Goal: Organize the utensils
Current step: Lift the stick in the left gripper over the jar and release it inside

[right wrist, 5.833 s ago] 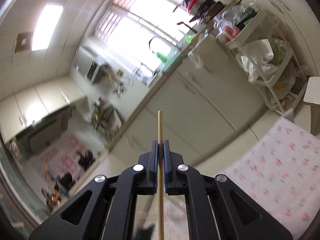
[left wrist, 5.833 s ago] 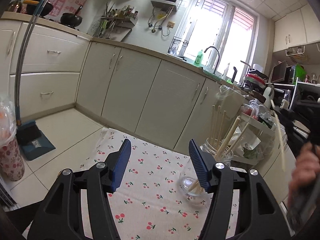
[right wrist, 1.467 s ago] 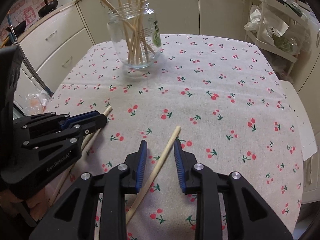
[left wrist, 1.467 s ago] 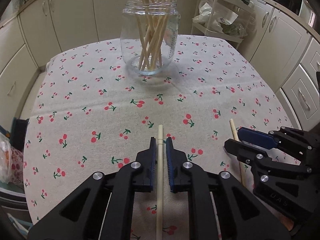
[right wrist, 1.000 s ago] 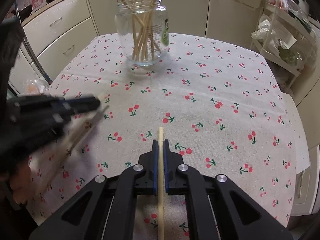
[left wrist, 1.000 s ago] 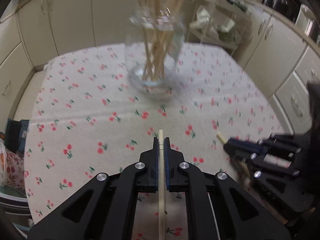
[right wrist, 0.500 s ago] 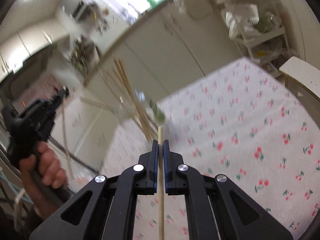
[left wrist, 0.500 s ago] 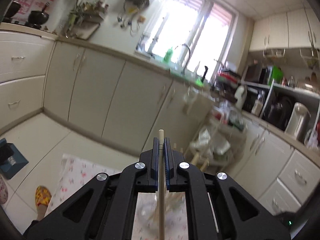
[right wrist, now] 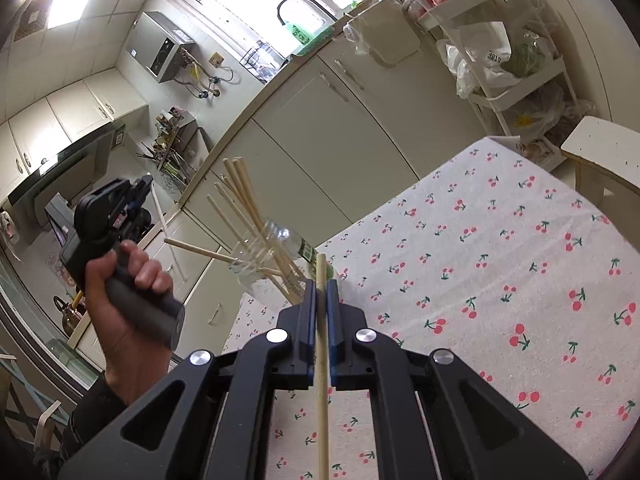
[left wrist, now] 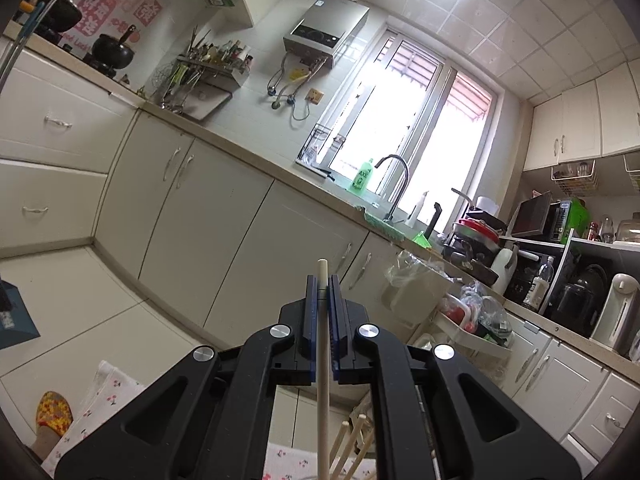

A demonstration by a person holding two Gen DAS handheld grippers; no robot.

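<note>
Two tools, left tool (left wrist: 322, 280) and right tool (right wrist: 321, 286), each clamp one chopstick (right wrist: 322, 360); jar (right wrist: 272, 256) at 11 o'clock.

We see a table covered in a white cloth printed with red cherries (right wrist: 500, 264), filling the right and lower centre of the right wrist view. Near its far left edge stands a clear glass jar (right wrist: 266, 258) holding pale wooden chopsticks (right wrist: 244, 200).

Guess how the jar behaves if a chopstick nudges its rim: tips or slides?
The jar looks like clear glass, so probably fragile. Long chopsticks lean out well above its rim, so it may be top-heavy and tip. It stands on a tablecloth, so it likely grips rather than slides.
</note>
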